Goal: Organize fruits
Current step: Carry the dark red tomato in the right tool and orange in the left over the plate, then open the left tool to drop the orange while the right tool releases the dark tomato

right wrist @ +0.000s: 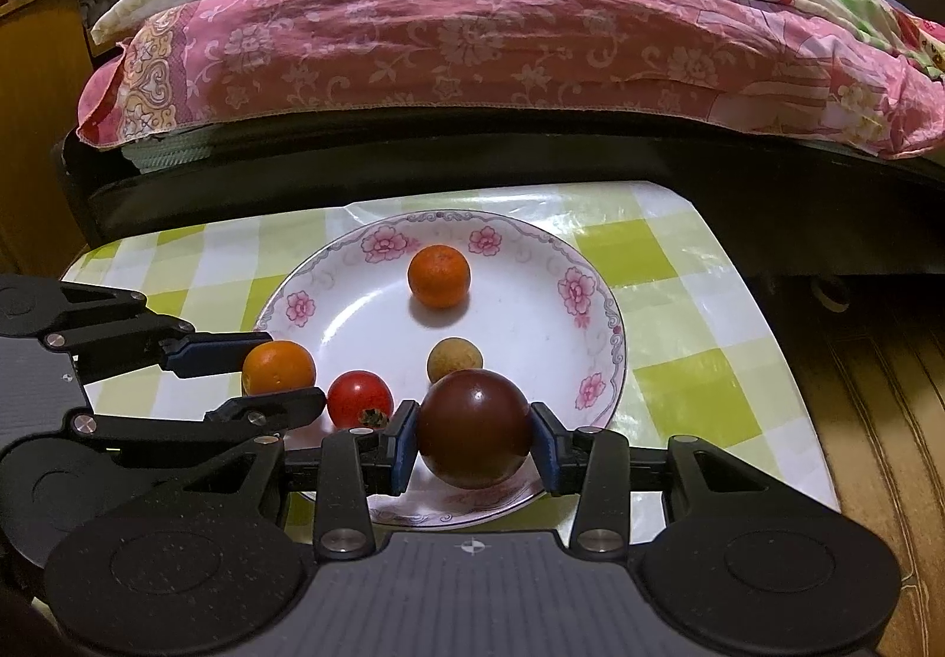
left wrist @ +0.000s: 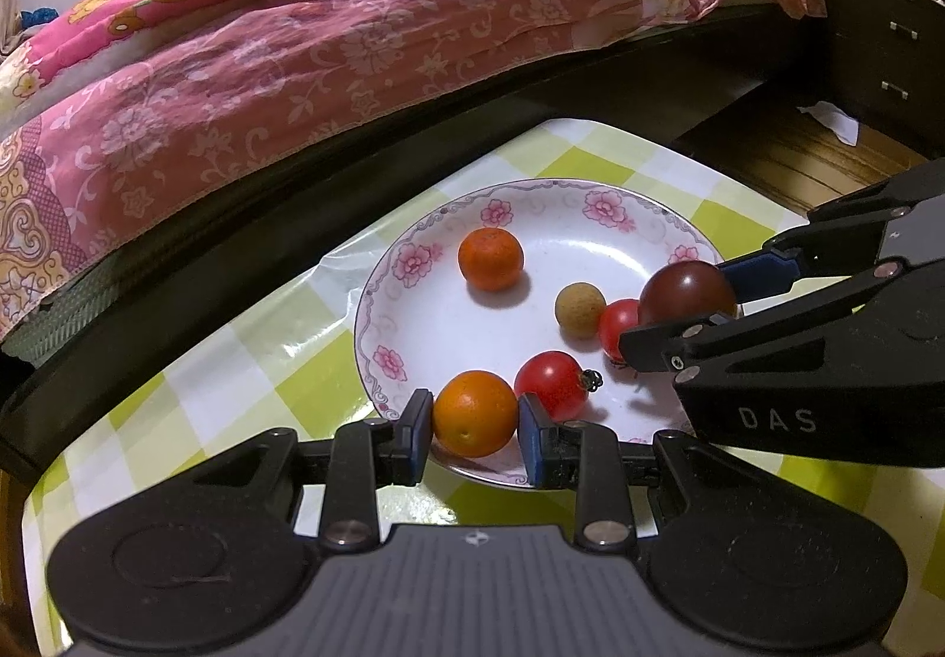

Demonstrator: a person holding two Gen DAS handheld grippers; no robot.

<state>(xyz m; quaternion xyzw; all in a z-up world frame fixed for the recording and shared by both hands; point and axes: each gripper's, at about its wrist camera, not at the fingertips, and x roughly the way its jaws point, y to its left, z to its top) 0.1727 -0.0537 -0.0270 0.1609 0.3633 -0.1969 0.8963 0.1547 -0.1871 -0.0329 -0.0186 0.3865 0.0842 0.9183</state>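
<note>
**Fruits on the flowered plate, one in each pair of tongs**

Fruits lie gathered on the white flowered plate (right wrist: 596,296), which stands on the checked counter (right wrist: 679,314) beside the bed (right wrist: 472,36). The left tongs (left wrist: 475,423) are clamped on an orange (left wrist: 475,413) at the plate's near left rim, both pads pressed to its sides. The right tongs (right wrist: 475,441) have the dark plum-coloured fruit (right wrist: 475,429) between their pads at the near right; the left pad touches it, while the right pad seems to stand just clear, so this grip looks loosened rather than firm. Between the two sits a red tomato (right wrist: 360,400); a small tan fruit (right wrist: 455,358) lies further in, and a second orange (right wrist: 440,276) at the far side. A second red tomato (left wrist: 617,326) shows only in the left view. Judging by this, the step in hand is setting both fruits down on the plate. Next, each pair should spread fully and draw back level, so neither round fruit is nudged over the rim
</note>
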